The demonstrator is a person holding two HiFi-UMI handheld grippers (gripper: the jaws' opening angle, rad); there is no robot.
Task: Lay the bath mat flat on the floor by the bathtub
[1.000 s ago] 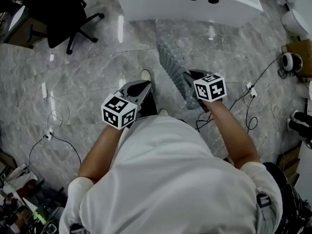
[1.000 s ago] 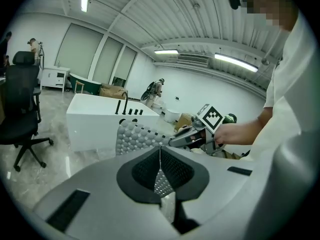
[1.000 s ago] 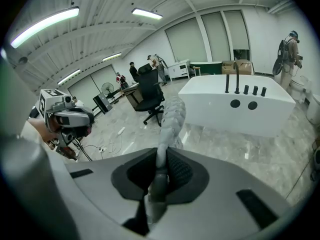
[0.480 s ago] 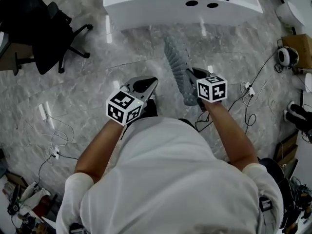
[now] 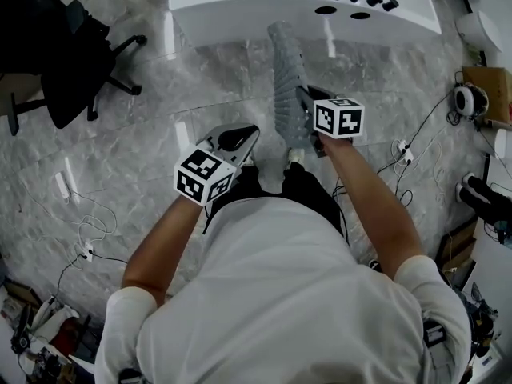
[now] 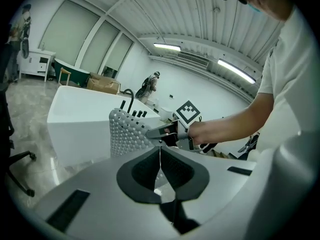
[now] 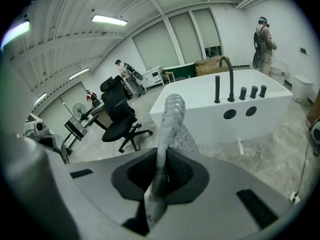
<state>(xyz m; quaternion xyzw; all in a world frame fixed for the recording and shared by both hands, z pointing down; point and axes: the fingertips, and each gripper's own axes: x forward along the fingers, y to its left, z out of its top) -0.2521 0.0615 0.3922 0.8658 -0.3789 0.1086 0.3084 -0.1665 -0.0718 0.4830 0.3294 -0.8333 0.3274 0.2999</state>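
Head view: right gripper (image 5: pixel 303 94) at 1 o'clock from the white-shirted torso, clamped on one edge of the grey studded bath mat (image 5: pixel 286 70). Mat held up off the marble floor (image 5: pixel 144 150), seen edge-on as a narrow strip reaching toward 12 o'clock, far end showing against the side of the white bathtub (image 5: pixel 240 6). Left gripper (image 5: pixel 248 133) at 11 o'clock of the torso, apart from the mat, holding nothing. Black office chair (image 5: pixel 68 62) at 10 o'clock, well apart from both grippers. Left gripper view: jaws pressed together with nothing between them, meeting in a thin line. Beyond the jaws, at 11 o'clock, the mat's studded face, held by the right gripper coming in from 2 o'clock, bathtub behind at 10 o'clock. Right gripper view: jaws pinching the mat's edge, the sheet running up between the pads toward 12 o'clock and curling over at its top. Bathtub with black taps (image 7: pixel 231 84) at 2 o'clock, office chair at 9 o'clock, marble floor below the tub at 4 o'clock.
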